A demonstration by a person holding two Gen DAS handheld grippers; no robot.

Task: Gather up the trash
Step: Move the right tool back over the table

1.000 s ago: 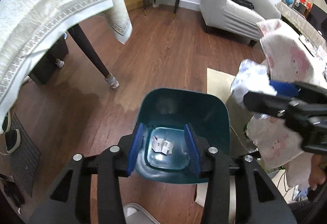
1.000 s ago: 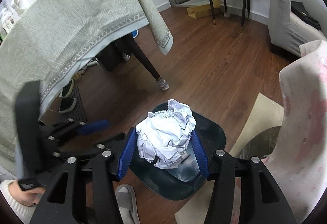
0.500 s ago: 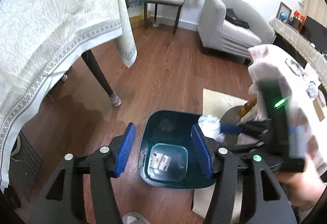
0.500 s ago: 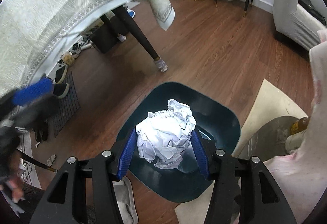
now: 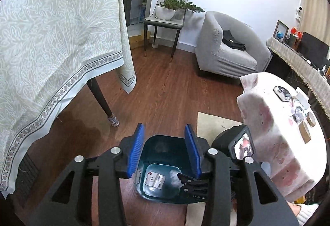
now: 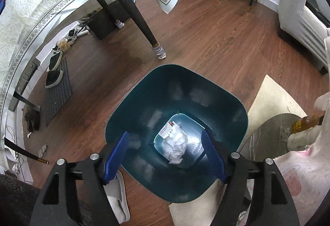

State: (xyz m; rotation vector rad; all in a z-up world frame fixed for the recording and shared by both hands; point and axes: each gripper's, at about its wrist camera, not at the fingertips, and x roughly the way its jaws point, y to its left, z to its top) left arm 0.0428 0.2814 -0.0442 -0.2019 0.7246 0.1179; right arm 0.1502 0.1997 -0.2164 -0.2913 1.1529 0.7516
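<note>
On the wood floor, the bin (image 6: 177,102) holds crumpled paper (image 6: 175,146) below the right tool (image 6: 165,156), spread wide, empty.

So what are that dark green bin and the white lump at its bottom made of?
The bin looks like glossy moulded plastic: its smooth inner walls carry soft reflections. The white lump looks like crumpled paper, matte with sharp creases, though tissue is possible.

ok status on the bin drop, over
Right gripper open above teal bin. Crumpled paper at bin bottom. Left gripper open, empty. Nothing in the way.
</note>
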